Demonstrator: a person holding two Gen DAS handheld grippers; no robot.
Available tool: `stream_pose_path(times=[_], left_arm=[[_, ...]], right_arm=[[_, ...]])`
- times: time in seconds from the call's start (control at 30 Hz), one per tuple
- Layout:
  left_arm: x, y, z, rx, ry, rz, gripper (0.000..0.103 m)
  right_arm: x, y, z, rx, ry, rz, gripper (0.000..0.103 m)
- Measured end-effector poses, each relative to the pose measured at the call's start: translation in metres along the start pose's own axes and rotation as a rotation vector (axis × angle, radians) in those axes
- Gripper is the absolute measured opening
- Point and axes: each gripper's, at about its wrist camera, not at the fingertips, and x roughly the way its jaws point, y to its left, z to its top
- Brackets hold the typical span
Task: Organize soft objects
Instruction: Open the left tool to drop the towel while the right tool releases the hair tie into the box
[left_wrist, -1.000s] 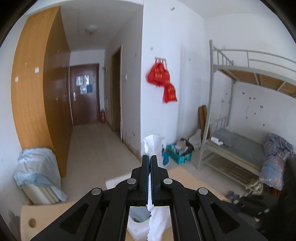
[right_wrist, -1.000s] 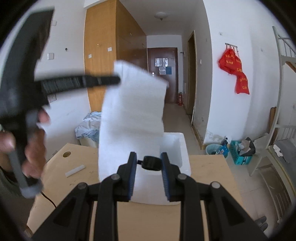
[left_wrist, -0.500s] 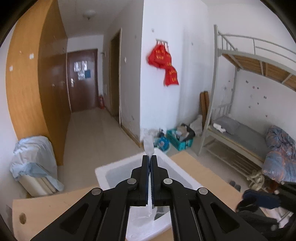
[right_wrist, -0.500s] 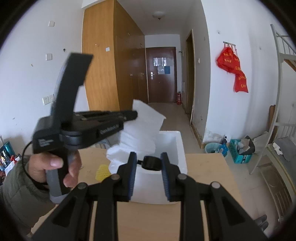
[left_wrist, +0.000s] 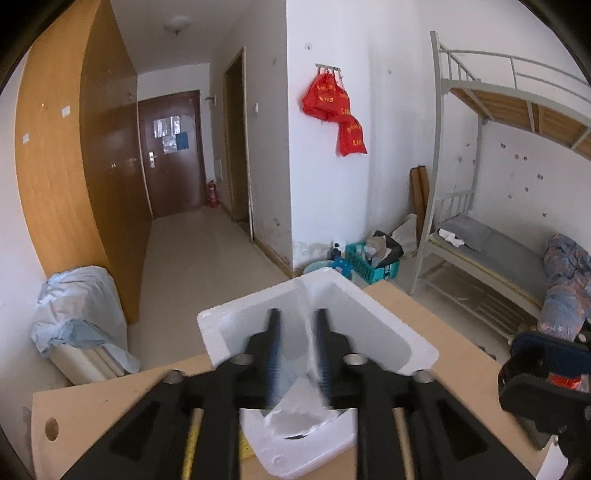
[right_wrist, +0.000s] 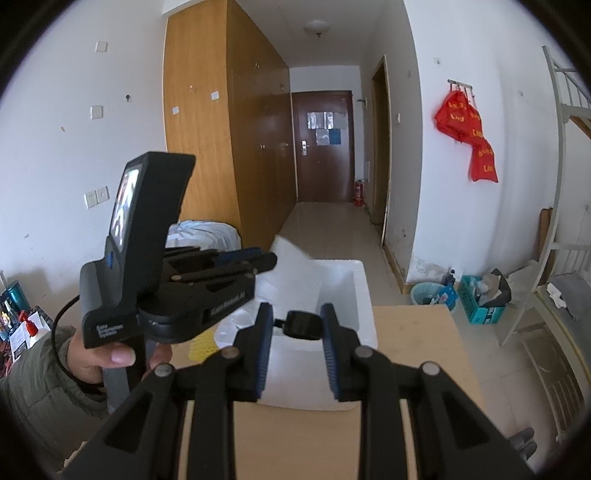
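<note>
My left gripper (left_wrist: 298, 314) hangs over the white foam box (left_wrist: 208, 325) on the wooden table, and its jaws are opening. A thin white foam sheet (left_wrist: 295, 415) stands between them. It leans on the right finger and its crumpled lower end sits inside the box. In the right wrist view a hand holds the left gripper (right_wrist: 264, 260) at the box (right_wrist: 364, 295), with the sheet (right_wrist: 291, 271) drooping into it. My right gripper (right_wrist: 297, 314) stays near the box's front, shut on a small black piece (right_wrist: 303, 325).
A yellow mesh item (right_wrist: 201, 345) lies on the table (right_wrist: 413, 350) left of the box. Beyond the table's far edge are a covered bundle (left_wrist: 81, 314), a blue basket (left_wrist: 373, 264) and a metal bunk bed (left_wrist: 491, 251).
The left gripper came down with the foam sheet into the box. Its jaws, shut on the sheet before, now stand apart. The right gripper has not moved.
</note>
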Motion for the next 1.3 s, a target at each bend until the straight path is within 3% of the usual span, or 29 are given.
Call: stream_pose_path(times=[0.07,0.13,0.17,0.37,0.6,0.9,1.3], left_arm=[[-0.008,0.003,-0.001,-0.001,-0.043,0.036,0.073],[-0.019,0.010,-0.004,-0.010,-0.096,0.040,0.090],[-0.025,0.013,-0.004,-0.019,-0.117,0.042,0.092],[-0.045,0.032,-0.016,-0.032,-0.155,0.115,0.102],[-0.052,0.061,-0.026,-0.088,-0.156,0.202,0.103],[-0.093,0.090,-0.065,-0.216,-0.139,0.243,0.103],[-0.122,0.091,-0.086,-0.212,-0.144,0.257,0.103]], right_arm=[[0.002,-0.001,0.000,0.003,0.001,0.004,0.030],[0.005,0.000,0.001,0.001,0.007,0.006,0.030],[0.007,0.000,0.002,-0.001,0.010,0.009,0.030],[0.032,0.007,0.006,-0.018,0.037,0.033,0.030],[0.067,0.006,0.004,-0.011,0.084,0.038,0.030],[0.089,0.005,0.002,0.000,0.117,0.041,0.030],[0.109,0.005,0.007,0.003,0.147,0.017,0.030]])
